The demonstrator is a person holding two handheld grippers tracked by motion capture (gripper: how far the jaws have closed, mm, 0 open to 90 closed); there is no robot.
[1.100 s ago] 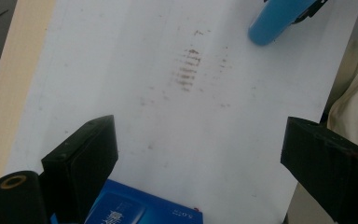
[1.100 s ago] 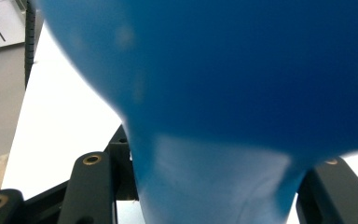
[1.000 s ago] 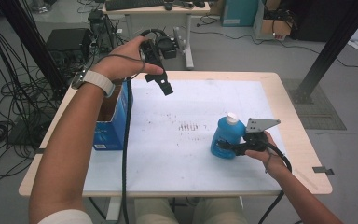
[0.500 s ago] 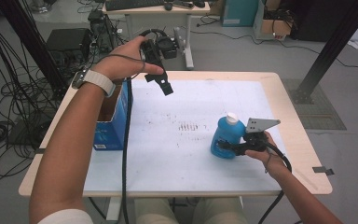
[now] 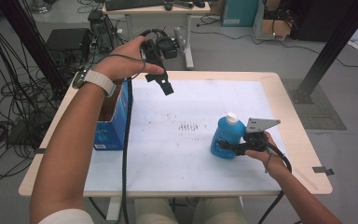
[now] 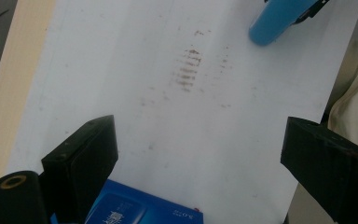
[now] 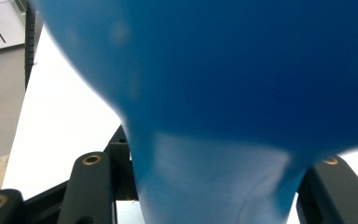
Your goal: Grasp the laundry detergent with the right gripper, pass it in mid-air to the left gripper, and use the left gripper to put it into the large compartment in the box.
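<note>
- Right gripper (image 5: pixel 229 145) pinches the blue bottle (image 5: pixel 224 138), jaws pressed against its sides low down; the bottle stands upright on the right half of the table (image 5: pixel 279 93), white cap on top.
- Left gripper (image 5: pixel 161 83) hangs in the air above the table's far left part, jaws spread wide with nothing between them.
- White sheet (image 5: pixel 191 154) covers most of the tabletop, with a patch of brownish smudges (image 5: pixel 188 126) near its middle, between the two grippers.
- Blue cardboard box (image 5: pixel 114 123) stands open-topped at the table's left edge, just below the left forearm; a black cable runs down past its side.
- High view alone takes in both arms, the box's open top and the cluttered floor with cables and a desk behind.
- Left gripper view looks down between its own jaws on the smudges (image 6: pixel 189 70), a corner of the box (image 6: pixel 140 210), and the bottle's bottom end (image 6: pixel 272 23) at its upper edge.
- Right gripper view has the bottle (image 7: pixel 223 84) pressed up close, blurred, blocking nearly everything beyond; a strip of sheet shows at its left.
</note>
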